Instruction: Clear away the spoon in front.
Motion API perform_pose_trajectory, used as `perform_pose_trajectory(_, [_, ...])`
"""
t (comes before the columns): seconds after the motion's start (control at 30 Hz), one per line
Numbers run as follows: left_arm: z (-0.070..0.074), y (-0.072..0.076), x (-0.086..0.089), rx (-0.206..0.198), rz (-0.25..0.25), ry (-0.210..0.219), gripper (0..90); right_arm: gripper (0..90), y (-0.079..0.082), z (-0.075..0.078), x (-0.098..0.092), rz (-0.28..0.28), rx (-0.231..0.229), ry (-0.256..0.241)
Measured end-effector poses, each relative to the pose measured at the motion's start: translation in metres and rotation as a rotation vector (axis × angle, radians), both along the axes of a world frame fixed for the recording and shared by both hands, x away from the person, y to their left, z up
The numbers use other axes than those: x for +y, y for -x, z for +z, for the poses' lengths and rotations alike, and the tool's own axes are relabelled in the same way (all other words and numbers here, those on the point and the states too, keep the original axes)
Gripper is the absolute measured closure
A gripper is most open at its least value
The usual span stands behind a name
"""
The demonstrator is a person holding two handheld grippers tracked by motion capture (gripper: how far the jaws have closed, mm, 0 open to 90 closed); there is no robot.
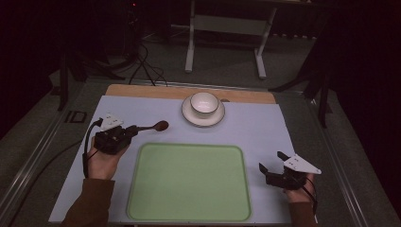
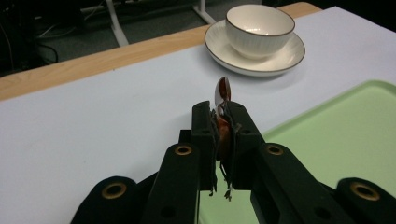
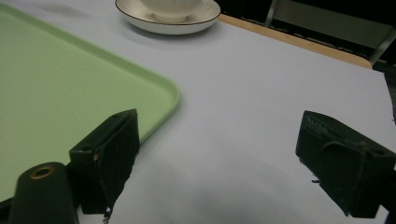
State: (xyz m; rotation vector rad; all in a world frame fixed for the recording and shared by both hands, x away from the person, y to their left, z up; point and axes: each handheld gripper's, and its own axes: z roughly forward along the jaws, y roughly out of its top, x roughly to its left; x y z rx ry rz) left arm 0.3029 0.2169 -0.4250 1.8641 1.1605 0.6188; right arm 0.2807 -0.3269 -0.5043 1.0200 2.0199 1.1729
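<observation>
Left gripper (image 1: 134, 130) clamped on brown spoon (image 1: 158, 126), jaws tight on handle, bowl end pointing toward far edge of table (image 1: 265, 123), just beyond tray's (image 1: 189, 182) far-left corner. Right gripper (image 1: 271, 162) idle near right edge, jaws wide apart, holding nothing. Cup (image 1: 204, 103) on saucer (image 1: 189, 115) at far edge, centre. Step, likely: carrying spoon. Next move calls for swinging spoon over cup or tray, lowering before release.

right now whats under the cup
The cup sits on a white saucer with a dark rim, which rests on the pale table cover. The saucer's centre is covered by the cup, so nothing there can be seen.
</observation>
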Motion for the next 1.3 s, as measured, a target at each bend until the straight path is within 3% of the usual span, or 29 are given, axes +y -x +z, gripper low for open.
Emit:
perform_pose_trajectory(0.93, [-0.013, 0.042, 0.016, 0.053, 0.002, -0.033, 83.5, 13.5, 0.000, 0.000, 0.001, 0.008, 0.004, 0.002])
perform_pose_trajectory(1.3, [-0.017, 0.048, 0.020, 0.088, 0.034, -0.050, 83.4, 13.5, 0.000, 0.000, 0.001, 0.008, 0.005, 0.002])
